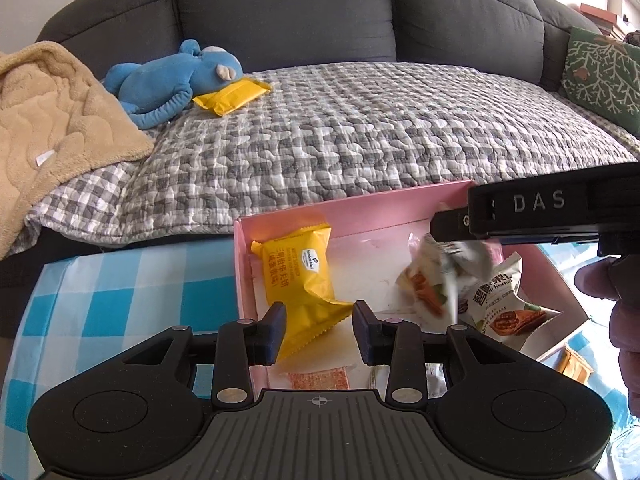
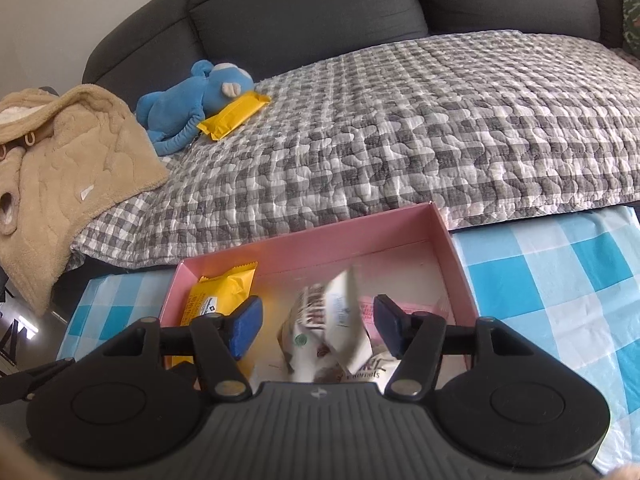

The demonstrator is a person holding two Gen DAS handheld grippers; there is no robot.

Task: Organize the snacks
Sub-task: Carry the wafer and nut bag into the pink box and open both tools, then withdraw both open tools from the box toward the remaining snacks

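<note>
From my left tongs (image 1: 319, 330) I look down into a pink box (image 1: 360, 208) set on a worktop covered in blue-and-white check cloth (image 1: 120, 292), just in front of a dark sofa (image 1: 280, 8) draped with a grey checked quilt (image 1: 360, 128). The left tongs stand slightly apart around the lower corner of a yellow snack packet (image 1: 298, 276) that leans against the box's left wall; I cannot tell whether the pads still touch it. My right tongs (image 2: 318, 326) are apart, with a blurred white nut packet (image 2: 340, 320) between the pads, touching neither. In the left view that same packet (image 1: 436, 276) shows motion-smeared under the right tool, just beside a second white nut packet (image 1: 502, 304) lying in the box. Another yellow packet (image 1: 232, 96) lies well apart on the quilt, touching a blue plush toy (image 1: 168, 80). A tan fleece blanket (image 1: 52, 120) is heaped at the sofa's left end, a green patterned cushion (image 1: 600, 72) at its right.
</note>
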